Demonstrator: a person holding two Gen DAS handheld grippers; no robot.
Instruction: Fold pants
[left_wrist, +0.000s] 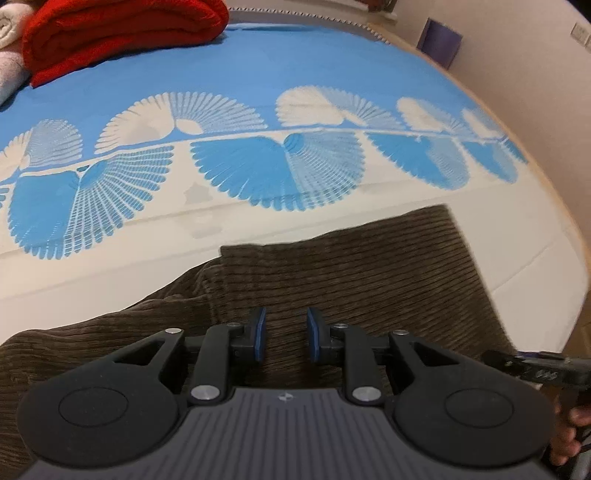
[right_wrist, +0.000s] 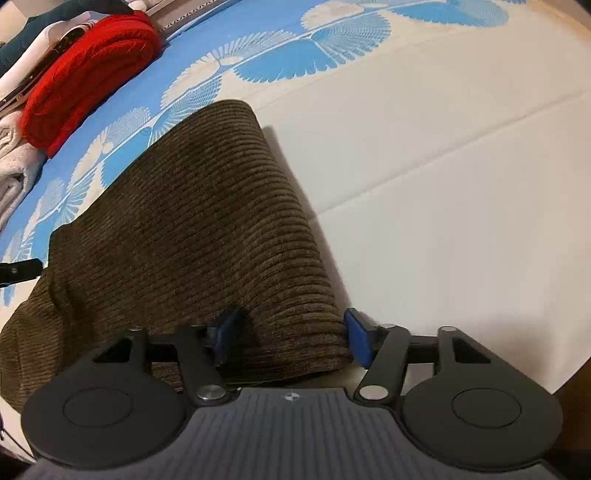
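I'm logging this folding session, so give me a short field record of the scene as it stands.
garment: brown corduroy pants, partly folded on the bed
surface: blue and white patterned bedsheet
left gripper: open, above the pants, gripping nothing
right gripper: open, fingers either side of the folded edge
background: folded red blanket at the far side

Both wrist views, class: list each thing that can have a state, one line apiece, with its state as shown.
brown corduroy pants: partly folded, lying on the bed.
left gripper: open, empty, over the pants.
right gripper: open wide, the pants' folded edge lying between its fingers.
red blanket: folded, at the far side of the bed.
bed sheet: spread flat, faint creases showing.
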